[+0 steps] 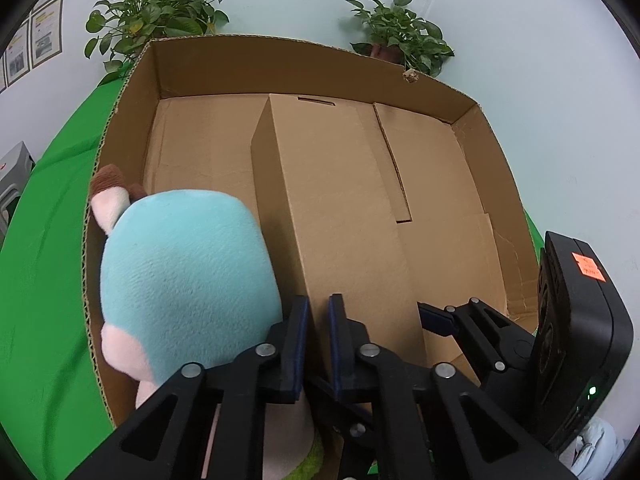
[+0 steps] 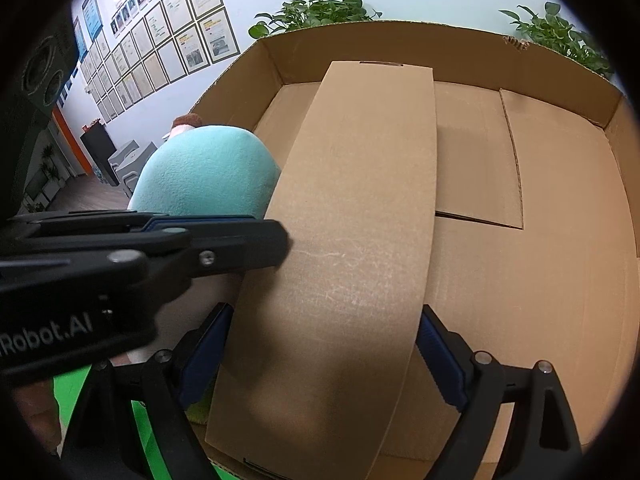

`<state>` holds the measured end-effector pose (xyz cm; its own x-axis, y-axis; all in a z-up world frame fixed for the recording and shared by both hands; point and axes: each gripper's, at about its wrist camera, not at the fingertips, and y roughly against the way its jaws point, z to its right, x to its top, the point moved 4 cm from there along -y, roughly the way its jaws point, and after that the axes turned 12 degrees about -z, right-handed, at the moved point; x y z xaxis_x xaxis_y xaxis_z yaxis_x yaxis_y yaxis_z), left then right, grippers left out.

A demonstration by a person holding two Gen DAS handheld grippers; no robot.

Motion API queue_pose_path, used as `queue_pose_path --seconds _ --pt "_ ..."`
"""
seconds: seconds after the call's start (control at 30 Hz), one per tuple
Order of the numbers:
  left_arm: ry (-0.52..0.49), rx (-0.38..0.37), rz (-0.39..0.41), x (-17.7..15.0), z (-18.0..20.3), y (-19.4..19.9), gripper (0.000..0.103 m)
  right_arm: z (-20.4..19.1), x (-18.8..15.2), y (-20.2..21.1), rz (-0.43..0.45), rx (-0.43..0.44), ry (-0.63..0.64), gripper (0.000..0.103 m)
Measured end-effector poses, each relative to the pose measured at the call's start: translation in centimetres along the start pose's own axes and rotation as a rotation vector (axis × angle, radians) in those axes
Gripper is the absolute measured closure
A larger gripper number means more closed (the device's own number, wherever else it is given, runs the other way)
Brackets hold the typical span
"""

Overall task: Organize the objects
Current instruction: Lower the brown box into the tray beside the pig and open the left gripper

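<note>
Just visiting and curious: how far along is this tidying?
Done: the plush toy lies in the big box, left of the long box. In hand: the right gripper straddles the long box, pads seemingly pressed on its sides; the left gripper is shut and empty beside the toy. Left: settling the long box; no other loose items show.

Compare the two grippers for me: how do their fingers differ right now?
The left gripper has its fingers shut together, nothing visible between them; the right gripper has its fingers wide apart, straddling the long cardboard box. The left gripper sits beside the blue plush toy; the right gripper is at the box's near end. Both are black with blue pads and point down into the big carton.
</note>
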<state>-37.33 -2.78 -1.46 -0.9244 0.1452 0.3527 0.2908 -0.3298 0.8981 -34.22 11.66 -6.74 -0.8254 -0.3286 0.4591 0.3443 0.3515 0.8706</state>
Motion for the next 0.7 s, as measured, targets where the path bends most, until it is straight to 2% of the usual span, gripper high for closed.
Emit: queue_pose_path --seconds 0.43,0.6,0.67,0.7 --pt "0.024 0.023 0.021 -1.7 -0.1 1.2 0.100 -0.1 0.5 0.6 0.017 0.024 -0.013 0.011" --pt "0.008 0.040 0.085 -2.0 0.8 3.0 0.100 -0.1 0.5 1.3 0.028 0.011 -0.013 0.010" --pt "-0.009 0.073 0.144 -2.3 1.6 4.1 0.098 -0.2 0.1 1.9 0.044 0.001 -0.007 0.000" --pt "-0.012 0.093 0.176 -2.5 1.8 4.7 0.097 -0.3 -0.1 2.3 0.052 -0.010 -0.001 0.001"
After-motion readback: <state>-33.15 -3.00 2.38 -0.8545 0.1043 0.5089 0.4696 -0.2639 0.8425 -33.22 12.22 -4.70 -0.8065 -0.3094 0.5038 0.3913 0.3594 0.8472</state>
